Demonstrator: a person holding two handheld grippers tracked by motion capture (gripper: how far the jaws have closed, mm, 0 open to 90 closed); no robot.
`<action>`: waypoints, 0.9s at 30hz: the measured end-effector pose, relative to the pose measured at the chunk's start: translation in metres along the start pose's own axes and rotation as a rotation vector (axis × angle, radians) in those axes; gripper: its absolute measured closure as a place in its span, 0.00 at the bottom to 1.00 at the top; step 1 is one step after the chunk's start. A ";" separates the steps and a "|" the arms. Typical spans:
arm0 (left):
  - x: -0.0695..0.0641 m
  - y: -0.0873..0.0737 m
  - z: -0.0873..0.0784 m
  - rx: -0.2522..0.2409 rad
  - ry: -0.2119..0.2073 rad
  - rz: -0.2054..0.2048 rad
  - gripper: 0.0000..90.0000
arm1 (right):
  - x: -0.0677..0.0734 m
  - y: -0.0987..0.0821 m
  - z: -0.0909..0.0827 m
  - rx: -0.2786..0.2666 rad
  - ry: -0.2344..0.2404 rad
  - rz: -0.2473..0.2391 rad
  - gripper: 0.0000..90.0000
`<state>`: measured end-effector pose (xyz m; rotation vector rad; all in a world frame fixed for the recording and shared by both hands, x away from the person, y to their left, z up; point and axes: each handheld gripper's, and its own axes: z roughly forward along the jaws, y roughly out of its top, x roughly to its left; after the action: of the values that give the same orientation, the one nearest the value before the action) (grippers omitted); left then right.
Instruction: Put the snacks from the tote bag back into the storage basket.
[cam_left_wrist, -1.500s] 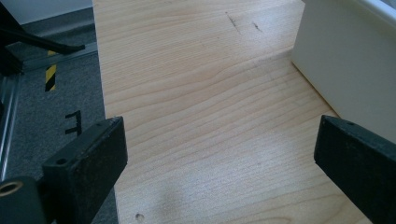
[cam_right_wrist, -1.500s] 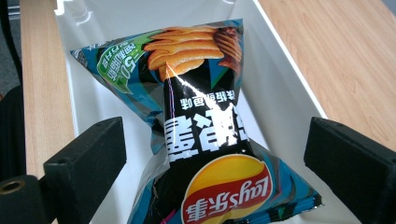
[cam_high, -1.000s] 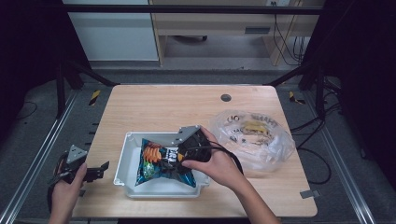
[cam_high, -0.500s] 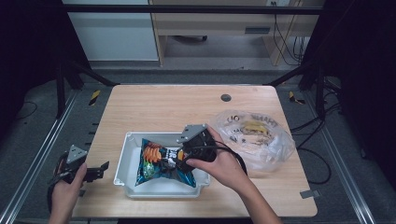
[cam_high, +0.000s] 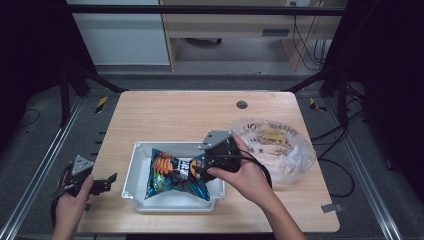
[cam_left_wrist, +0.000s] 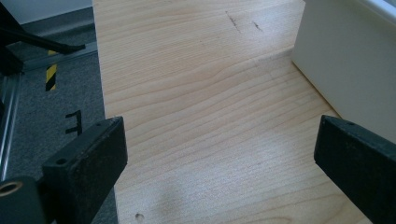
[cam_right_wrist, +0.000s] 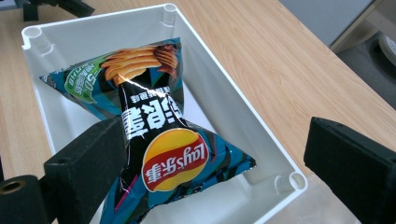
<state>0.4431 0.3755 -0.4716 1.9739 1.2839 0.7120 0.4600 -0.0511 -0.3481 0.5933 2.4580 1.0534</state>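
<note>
Pale wood is carrying everything — your desk (cam_high: 165, 117) is sitting on a dark floor with black frame legs around it, and a white tray (cam_high: 131, 172) is lying near its front edge. Inside the tray a blue-and-black chip bag (cam_high: 176, 172) is resting, pinched at its middle so that both ends are flaring out.

Your right gripper (cam_right_wrist: 212, 163) is hovering over the tray's right end with its jaws standing wide apart. In the right gripper view the bag's waist is lying just beside the left jaw, possibly brushing it, while the other jaw is hanging well apart from the bag, out past the tray's rim — so nothing is being clamped.

Your left gripper (cam_left_wrist: 219, 154) is waiting at the desk's left front corner, well apart from the bag, with its jaws spread over bare wood and the tray's outer wall just beside one of them.

To the right of the tray, a clear plastic bag (cam_high: 280, 145) with yellowish contents is lying crumpled on the desk.
</note>
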 end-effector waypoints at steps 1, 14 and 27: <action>0.000 0.000 0.000 0.000 0.000 0.000 0.03 | -0.001 -0.001 -0.002 -0.003 -0.004 0.001 0.07; 0.000 0.000 0.000 0.003 0.000 0.000 0.03 | -0.015 -0.013 -0.018 -0.032 -0.062 0.076 0.07; 0.000 0.000 0.000 0.003 0.001 -0.001 0.03 | -0.028 -0.036 -0.037 -0.054 -0.161 0.136 0.06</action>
<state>0.4428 0.3761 -0.4716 1.9756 1.2867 0.7114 0.4565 -0.1092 -0.3461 0.8043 2.2695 1.0752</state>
